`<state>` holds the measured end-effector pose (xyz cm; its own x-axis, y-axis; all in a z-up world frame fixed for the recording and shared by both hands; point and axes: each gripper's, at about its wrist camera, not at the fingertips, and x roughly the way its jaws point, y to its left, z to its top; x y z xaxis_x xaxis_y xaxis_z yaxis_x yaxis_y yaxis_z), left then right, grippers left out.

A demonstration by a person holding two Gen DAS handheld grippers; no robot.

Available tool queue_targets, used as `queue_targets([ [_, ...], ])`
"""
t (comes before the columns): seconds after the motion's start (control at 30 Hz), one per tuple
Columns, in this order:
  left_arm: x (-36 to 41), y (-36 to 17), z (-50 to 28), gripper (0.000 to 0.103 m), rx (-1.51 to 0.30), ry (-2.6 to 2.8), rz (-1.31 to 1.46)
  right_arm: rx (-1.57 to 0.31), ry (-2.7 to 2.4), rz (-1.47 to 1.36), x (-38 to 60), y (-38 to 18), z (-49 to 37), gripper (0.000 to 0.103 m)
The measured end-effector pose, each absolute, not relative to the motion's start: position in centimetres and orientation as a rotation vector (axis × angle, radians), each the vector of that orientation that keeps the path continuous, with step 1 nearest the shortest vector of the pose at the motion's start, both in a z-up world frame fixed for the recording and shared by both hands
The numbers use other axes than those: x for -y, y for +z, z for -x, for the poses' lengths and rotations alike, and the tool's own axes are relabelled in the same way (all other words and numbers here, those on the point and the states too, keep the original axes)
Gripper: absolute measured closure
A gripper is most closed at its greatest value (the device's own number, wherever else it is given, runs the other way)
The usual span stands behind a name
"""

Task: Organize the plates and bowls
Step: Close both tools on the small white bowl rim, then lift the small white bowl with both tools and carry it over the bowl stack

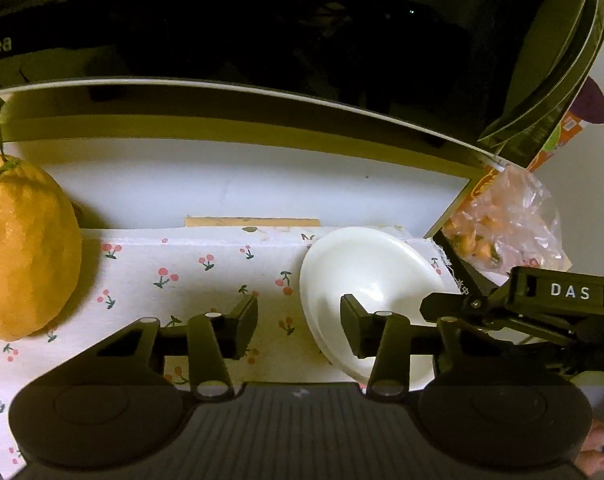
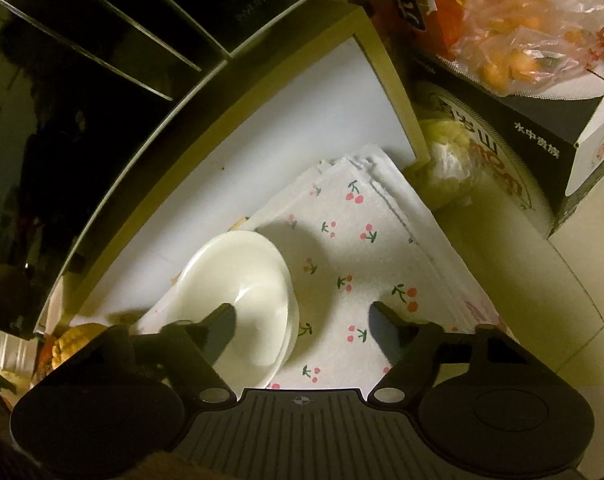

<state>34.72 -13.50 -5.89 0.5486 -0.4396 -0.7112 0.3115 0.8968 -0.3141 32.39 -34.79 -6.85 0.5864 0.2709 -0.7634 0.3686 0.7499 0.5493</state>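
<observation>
Your left gripper stands partly spread over the cherry-print cloth, its right finger over the rim of the white bowl, nothing pinched; your right gripper gapes wider, left finger above the bowl's inside, contact unclear; the bowl sits on the cloth.

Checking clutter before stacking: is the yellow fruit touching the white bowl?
Apart. The left wrist view shows a wide stretch of cherry-print cloth between the yellow fruit and the white bowl.
</observation>
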Motion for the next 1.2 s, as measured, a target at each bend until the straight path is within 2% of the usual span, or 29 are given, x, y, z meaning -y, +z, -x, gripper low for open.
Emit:
queue_targets([
  [0.13, 13.5, -6.2, -34.7, 0.071, -0.881, -0.45, 0.171, -0.959, -0.069, -0.764, 34.9, -7.3, -32.5, 0.055],
  [0.23, 13.4, -6.3, -34.8, 0.075, -0.882, -0.45, 0.182, -0.954, -0.07, -0.769, 34.9, -7.7, -32.6, 0.065],
  [0.47, 13.8, -6.4, -34.9, 0.087, -0.887, -0.455, 0.165, -0.947, -0.062, -0.775, 34.9, -8.1, -32.5, 0.08],
  [0.7, 14.2, -6.3, -34.7, 0.093, -0.871, -0.467, 0.163, -0.911, -0.03, -0.758, 34.5, -7.6, -32.1, 0.096],
  [1.2, 14.1, -4.4, -33.2, 0.093, -0.844, -0.468, 0.137, -0.896, -0.027, -0.724, 33.9, -5.4, -30.7, 0.096],
])
